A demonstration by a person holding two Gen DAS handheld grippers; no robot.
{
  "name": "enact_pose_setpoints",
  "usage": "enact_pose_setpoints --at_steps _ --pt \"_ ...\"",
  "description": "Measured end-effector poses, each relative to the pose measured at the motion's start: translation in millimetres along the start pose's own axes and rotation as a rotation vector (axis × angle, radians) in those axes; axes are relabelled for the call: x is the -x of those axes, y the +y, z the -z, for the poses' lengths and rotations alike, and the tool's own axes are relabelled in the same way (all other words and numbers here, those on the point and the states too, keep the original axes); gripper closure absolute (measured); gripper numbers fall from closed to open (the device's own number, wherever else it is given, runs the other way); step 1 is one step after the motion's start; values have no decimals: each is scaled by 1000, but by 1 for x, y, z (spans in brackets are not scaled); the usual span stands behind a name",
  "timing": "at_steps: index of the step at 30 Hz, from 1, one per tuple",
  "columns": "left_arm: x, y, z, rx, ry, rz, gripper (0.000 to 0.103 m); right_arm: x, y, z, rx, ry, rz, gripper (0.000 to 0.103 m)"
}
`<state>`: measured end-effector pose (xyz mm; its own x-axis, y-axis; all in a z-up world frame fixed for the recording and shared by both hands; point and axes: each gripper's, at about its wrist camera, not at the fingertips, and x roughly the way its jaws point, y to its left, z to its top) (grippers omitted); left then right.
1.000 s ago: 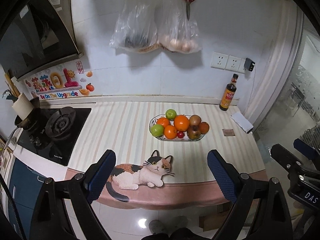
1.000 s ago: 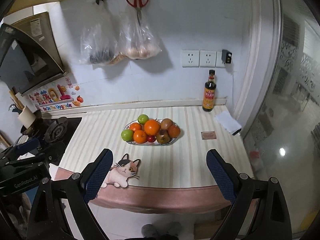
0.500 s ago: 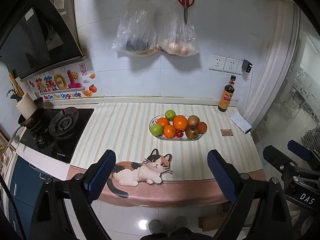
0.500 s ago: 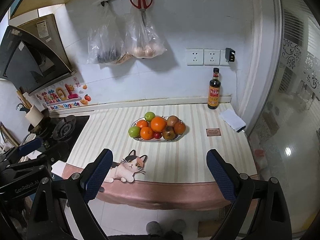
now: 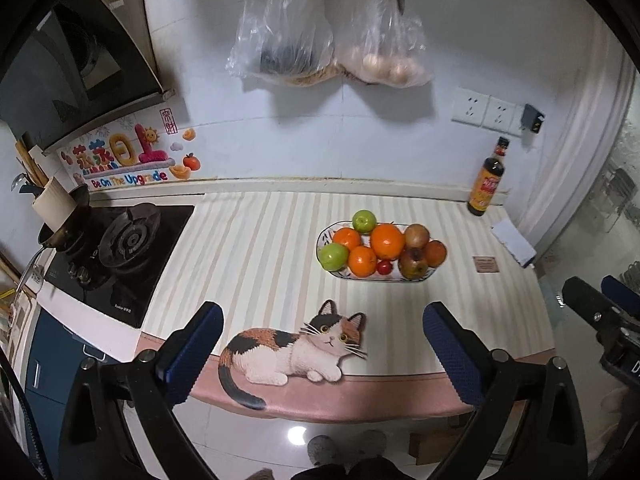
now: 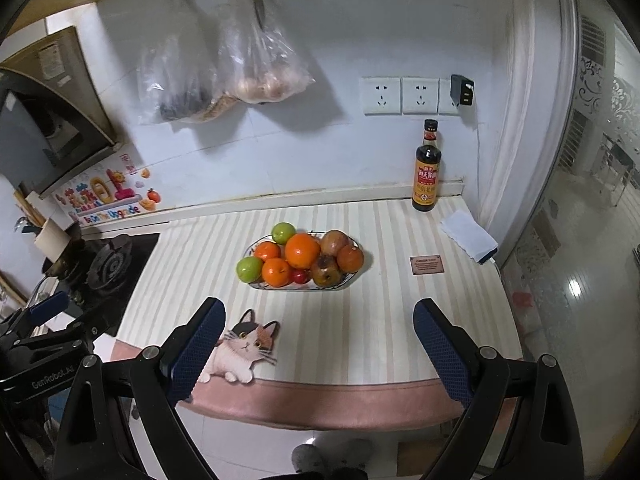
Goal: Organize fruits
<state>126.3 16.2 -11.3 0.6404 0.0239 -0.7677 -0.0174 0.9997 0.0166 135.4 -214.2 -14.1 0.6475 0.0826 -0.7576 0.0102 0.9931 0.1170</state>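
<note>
An oval patterned plate (image 5: pixel 430 274) (image 6: pixel 352 278) on the striped counter holds piled fruit: a big orange (image 5: pixel 386 241) (image 6: pixel 303 249), several smaller oranges, two green apples (image 5: pixel 333 257) (image 6: pixel 249 269), brownish apples (image 6: pixel 326 271) and a small red fruit (image 5: pixel 385 267). My left gripper (image 5: pixel 323 334) is open and empty, held off the counter's front edge, well short of the plate. My right gripper (image 6: pixel 319 326) is open and empty too, also in front of the counter. Each gripper shows at the edge of the other's view.
A dark sauce bottle (image 6: pixel 427 168) stands at the back right, with a white cloth (image 6: pixel 469 236) and a small brown card (image 6: pixel 427 265) near it. A gas stove (image 5: pixel 120 248) with a pan is at left. Bags and scissors hang on the wall. A cat picture (image 5: pixel 296 350) marks the counter's front.
Both grippers have moved closer to the counter, so the plate looks larger. Both stay open and empty. The fruit has not moved.
</note>
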Motion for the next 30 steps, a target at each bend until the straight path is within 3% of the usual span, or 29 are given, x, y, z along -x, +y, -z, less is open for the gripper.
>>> enact_pose_setpoints --at_steps 8,15,30 --pt "-43 -6 -23 -5 37 -18 1 -59 -4 -19 4 64 24 6" --pt "-66 -9 -30 4 67 -21 1 -85 -6 -22 10 104 24 6" --pt "-76 -10 -31 12 86 -12 1 -93 1 -27 32 120 16 6"
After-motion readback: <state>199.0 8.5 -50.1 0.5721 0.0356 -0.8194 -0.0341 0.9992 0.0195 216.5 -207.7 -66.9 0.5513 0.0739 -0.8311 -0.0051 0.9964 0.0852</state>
